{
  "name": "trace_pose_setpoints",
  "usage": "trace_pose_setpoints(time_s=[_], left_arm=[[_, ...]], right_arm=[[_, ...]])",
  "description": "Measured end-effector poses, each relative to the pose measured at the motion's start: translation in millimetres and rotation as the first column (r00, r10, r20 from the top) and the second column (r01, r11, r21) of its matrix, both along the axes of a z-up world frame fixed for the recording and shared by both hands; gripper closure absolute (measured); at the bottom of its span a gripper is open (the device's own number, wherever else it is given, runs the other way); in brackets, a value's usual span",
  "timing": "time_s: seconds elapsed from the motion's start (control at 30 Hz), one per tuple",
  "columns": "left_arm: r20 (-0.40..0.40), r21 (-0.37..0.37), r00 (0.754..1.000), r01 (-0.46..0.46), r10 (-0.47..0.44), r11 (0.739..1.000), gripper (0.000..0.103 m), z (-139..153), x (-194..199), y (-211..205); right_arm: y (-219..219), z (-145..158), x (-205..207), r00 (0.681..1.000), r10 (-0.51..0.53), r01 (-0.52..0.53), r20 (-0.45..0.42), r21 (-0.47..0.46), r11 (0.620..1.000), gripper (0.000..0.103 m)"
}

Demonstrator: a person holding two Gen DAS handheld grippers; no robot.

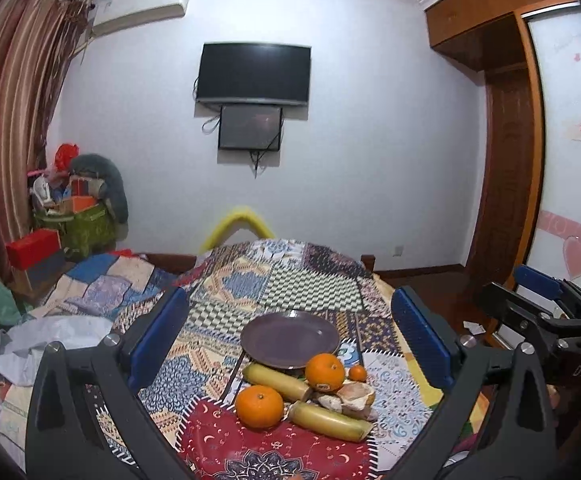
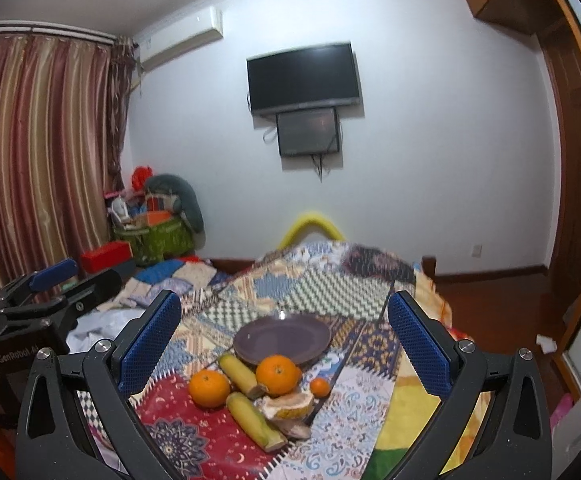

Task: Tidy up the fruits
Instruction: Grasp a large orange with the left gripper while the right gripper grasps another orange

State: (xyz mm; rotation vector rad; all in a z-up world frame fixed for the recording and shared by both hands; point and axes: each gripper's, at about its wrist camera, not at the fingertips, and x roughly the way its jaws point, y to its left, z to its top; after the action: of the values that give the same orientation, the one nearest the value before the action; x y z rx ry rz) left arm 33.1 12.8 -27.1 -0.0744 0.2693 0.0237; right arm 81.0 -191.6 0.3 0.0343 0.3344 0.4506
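Note:
An empty purple plate [image 1: 289,339] [image 2: 282,338] rests on a patchwork cloth. In front of it lie two oranges [image 1: 259,406] [image 1: 324,372] [image 2: 209,388] [image 2: 277,374], a tiny orange [image 1: 357,373] [image 2: 320,387], two yellow sugarcane pieces [image 1: 276,381] [image 1: 330,421] [image 2: 239,370] [image 2: 252,419] and a peeled pomelo piece [image 1: 354,396] [image 2: 288,403]. My left gripper [image 1: 290,336] is open, held back from the fruit and holding nothing. My right gripper [image 2: 284,338] is open too, likewise empty. Each gripper shows at the edge of the other's view.
The patchwork cloth [image 1: 302,288] covers a narrow surface that drops off at its right edge to a wooden floor [image 2: 502,304]. A cluttered bed [image 1: 62,312] lies to the left. A yellow foam piece [image 1: 239,222] stands at the far end.

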Motion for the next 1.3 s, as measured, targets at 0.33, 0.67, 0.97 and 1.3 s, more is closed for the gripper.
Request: trace_pose_setpoints(time_s=[0.33, 0.67, 0.97, 1.3], left_arm=[[-0.167, -0.017, 0.985, -0.039, 0.035, 0.999, 0.006, -49.3, 46.5, 25.9], [-0.355, -0.038, 0.935, -0.044, 0.028, 0.998, 0.017, -107.3, 93.0, 41.6], [-0.457, -0.063, 0.889, -0.031, -0.001, 0.997, 0.018, -149.1, 122.6, 44.3], [-0.532, -0.081, 0.846, -0.009, -0.035, 0.997, 0.02, -180.6, 150.0, 43.9]], right_arm=[[8.7, -40.0, 33.1, 0.995, -0.011, 0.001, -0.104, -0.097, 0.995, 0.0], [18.8, -80.4, 67.3, 0.967, 0.033, -0.07, -0.253, -0.138, 0.988, 0.0], [34.2, -116.4, 99.7, 0.923, 0.091, -0.152, -0.374, -0.139, 0.978, 0.011], [54.9, -141.8, 126.9, 0.88, 0.142, -0.22, -0.453, -0.125, 0.968, 0.016]])
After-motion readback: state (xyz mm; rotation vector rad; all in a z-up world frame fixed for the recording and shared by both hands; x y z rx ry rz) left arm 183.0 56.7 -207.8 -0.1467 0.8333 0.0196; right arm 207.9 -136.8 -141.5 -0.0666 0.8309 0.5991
